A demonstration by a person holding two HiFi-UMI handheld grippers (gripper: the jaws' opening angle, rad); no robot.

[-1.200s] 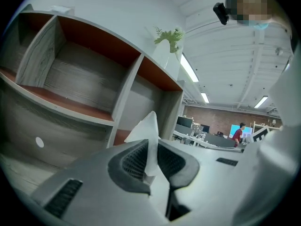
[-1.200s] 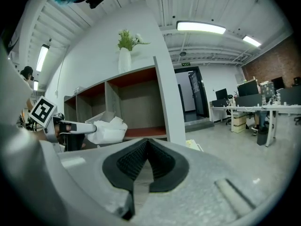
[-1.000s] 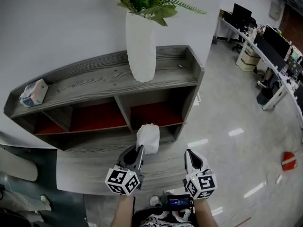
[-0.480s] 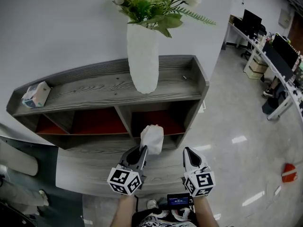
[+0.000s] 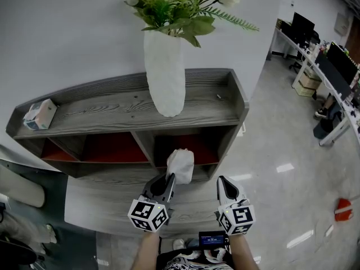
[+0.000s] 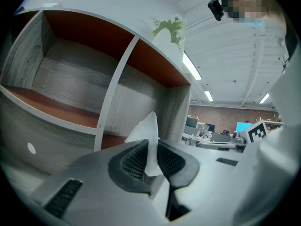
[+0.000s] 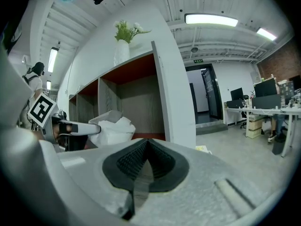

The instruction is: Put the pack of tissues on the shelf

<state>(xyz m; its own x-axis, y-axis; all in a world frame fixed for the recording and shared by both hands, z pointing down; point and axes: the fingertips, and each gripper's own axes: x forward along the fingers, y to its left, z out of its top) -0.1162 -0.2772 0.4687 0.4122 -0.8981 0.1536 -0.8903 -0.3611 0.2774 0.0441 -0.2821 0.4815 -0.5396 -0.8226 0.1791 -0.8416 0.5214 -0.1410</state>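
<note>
While the head view shows the whole soft white pack of tissues (image 5: 180, 165), held in front of the right lower compartment of the grey wooden shelf (image 5: 225, 103), the left gripper view shows only its thin edge, pinched between the left tongs (image 6: 151, 147). The right gripper view shows the right tongs (image 7: 143, 161) closed on nothing, with the pack to their left. On the shelf top, a tall white vase (image 5: 164, 75) holds green leaves and white flowers (image 5: 180, 4), and a small tissue box (image 5: 39, 114) lies at the left end.
</note>
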